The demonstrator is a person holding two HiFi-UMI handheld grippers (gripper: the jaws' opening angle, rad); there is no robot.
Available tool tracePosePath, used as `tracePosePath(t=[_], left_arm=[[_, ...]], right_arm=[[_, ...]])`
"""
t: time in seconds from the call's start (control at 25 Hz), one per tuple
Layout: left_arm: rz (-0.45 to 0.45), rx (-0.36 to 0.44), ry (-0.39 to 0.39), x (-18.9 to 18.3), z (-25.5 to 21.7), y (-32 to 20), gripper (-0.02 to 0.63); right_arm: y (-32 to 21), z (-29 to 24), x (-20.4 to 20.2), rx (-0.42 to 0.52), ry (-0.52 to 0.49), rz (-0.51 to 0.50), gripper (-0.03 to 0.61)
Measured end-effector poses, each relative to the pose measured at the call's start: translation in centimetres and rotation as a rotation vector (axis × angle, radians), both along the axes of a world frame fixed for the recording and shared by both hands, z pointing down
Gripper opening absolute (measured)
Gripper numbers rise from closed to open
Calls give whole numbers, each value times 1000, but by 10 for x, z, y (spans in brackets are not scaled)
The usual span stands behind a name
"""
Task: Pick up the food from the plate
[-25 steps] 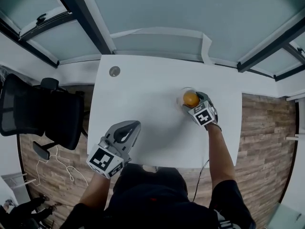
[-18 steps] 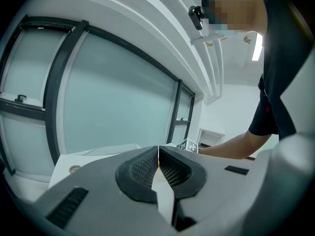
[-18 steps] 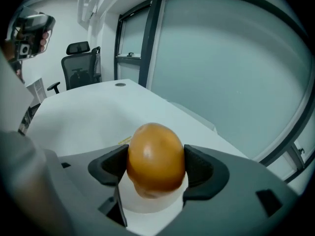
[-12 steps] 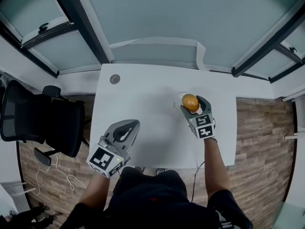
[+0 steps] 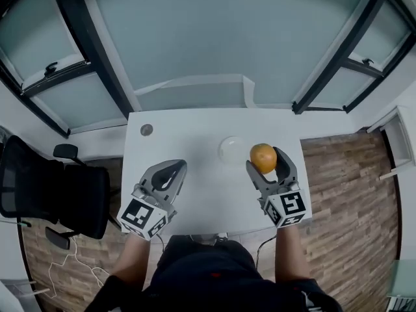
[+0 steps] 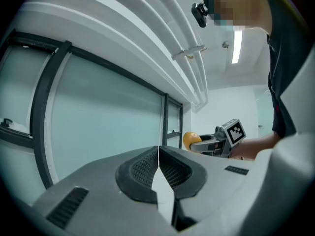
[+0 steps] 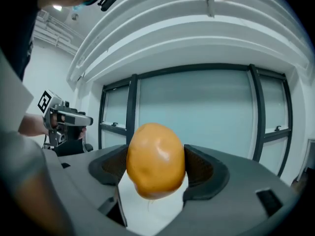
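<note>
right gripper: jaws clamped on orange food, aloft beside plate | left gripper: jaws pressed together, empty, over tabletop near edge

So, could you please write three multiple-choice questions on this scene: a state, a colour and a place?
1. The left gripper is: A. wide open B. shut on a spoon C. shut, empty
2. The food is: A. orange B. green C. white
3. Relative to the plate, the food is: A. lying on it B. beside it, held in the right gripper C. under it
Answers: C, its jaws meet with nothing between; A, its skin is orange; B, the jaws clamp it right of the plate.
</note>
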State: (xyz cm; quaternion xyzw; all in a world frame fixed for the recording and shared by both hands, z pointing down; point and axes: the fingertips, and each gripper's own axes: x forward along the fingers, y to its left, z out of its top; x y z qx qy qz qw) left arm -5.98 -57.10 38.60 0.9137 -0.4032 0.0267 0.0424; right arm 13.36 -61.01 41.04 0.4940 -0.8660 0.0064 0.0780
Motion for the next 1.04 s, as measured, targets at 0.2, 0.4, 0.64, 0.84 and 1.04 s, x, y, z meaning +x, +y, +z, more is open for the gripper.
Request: tracePosePath(t=[0.2, 0.4, 0.64, 0.84, 1.04], left_arm=[[40, 33, 16, 14, -19, 20, 23], [73, 58, 15, 19, -30, 32, 23], [93, 85, 10, 22, -42, 35, 23], [106, 88, 11, 24, -44, 34, 23], [128, 89, 7, 30, -44, 32, 23]], right_arm=[[35, -46, 17, 84, -43, 54, 368], [60, -69, 23, 143, -65, 83, 368], [75, -84, 16, 171, -84, 74, 368], [77, -85, 11, 172, -68, 74, 368], [74, -80, 13, 156, -71, 82, 368]])
